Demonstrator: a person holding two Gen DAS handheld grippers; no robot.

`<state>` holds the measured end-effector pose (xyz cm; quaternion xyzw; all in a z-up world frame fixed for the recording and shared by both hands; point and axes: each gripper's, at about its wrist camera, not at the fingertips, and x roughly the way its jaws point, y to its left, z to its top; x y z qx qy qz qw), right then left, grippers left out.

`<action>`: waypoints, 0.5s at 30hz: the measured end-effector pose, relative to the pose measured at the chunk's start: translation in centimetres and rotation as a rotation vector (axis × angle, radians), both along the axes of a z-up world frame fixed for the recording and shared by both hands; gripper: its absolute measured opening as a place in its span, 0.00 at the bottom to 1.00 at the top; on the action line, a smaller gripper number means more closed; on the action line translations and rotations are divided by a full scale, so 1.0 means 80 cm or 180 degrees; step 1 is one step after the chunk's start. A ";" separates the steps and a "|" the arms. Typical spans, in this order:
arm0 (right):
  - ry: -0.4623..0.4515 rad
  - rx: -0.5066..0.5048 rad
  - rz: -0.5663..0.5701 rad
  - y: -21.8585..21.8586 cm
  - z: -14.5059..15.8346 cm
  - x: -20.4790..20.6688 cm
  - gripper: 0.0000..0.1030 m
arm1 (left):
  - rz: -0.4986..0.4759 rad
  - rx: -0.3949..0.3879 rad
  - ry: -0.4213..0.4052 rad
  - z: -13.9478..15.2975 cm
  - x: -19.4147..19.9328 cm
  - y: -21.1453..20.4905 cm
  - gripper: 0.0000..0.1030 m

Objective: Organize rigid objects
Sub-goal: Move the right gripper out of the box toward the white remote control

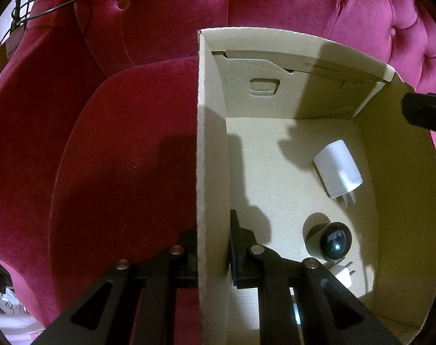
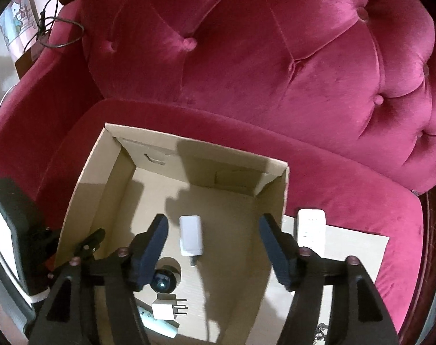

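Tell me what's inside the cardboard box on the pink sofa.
Inside the cardboard box: a white plug adapter lying flat, a small camera with a dark dome lens, a smaller white plug and a pale green-white item. The tool arms cover the near floor.
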<state>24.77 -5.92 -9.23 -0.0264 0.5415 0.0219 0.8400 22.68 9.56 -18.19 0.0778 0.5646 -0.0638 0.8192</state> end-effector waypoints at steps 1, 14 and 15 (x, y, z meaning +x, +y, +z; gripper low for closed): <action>-0.0006 -0.0006 -0.0002 -0.001 0.001 0.000 0.75 | -0.0001 0.0004 -0.0001 0.000 0.000 -0.001 0.14; -0.0099 -0.0001 -0.0176 -0.055 0.015 -0.010 1.00 | 0.0000 0.0009 0.0000 0.000 0.000 -0.001 0.14; -0.0115 -0.0045 -0.0188 -0.061 0.015 -0.011 1.00 | 0.0001 0.0010 0.0000 0.000 0.000 -0.001 0.14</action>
